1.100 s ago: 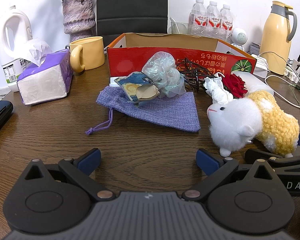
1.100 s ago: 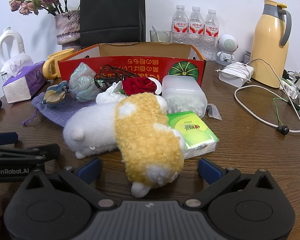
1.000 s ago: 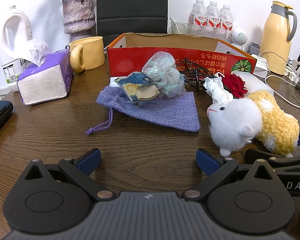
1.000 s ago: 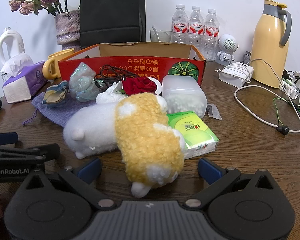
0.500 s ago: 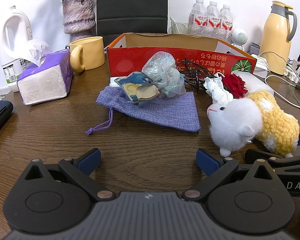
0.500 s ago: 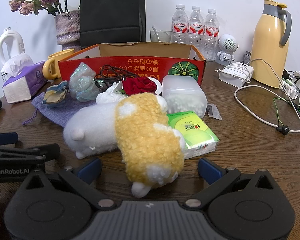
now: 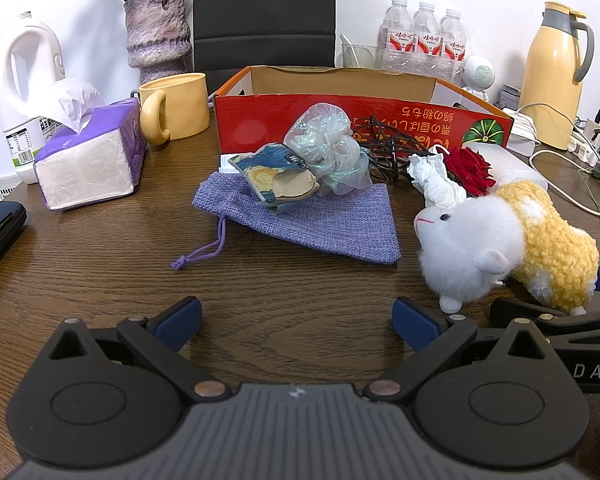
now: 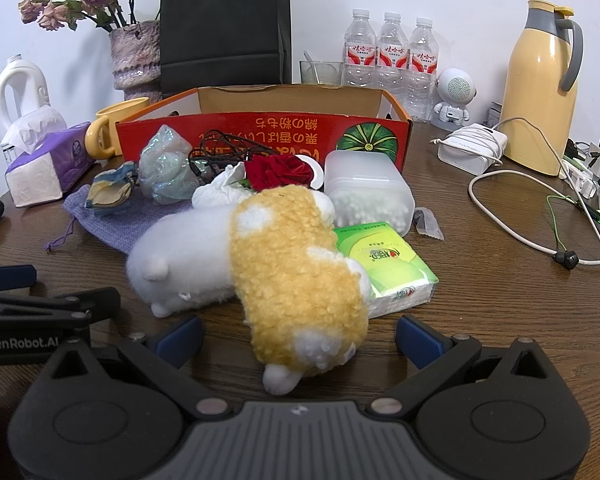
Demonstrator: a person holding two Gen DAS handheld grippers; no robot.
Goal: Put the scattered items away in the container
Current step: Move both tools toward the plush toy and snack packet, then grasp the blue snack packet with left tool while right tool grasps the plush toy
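Two grippers hover low over the desk (image 7: 100, 248), both spread wide and holding nothing: the right gripper (image 8: 298, 338) has the rump of the plush sheep (image 8: 260, 248) between its open fingers, while the left gripper (image 7: 296, 320) faces bare wood, the sheep just off to its right. Judging by its fluffy pile, the sheep is light, soft and squashy, unlikely to slip or break; a pinch across the yellow body, at its middle, looks the surest hold. Beyond the sheep stands the red cardboard box (image 8: 260, 132), open-topped. Only the right wrist view shows the green tissue pack (image 8: 388, 264) and the clear plastic tub (image 8: 368, 196) touching the sheep; only the left wrist view shows the sheep's face and the purple pouch (image 7: 320, 220) in full.
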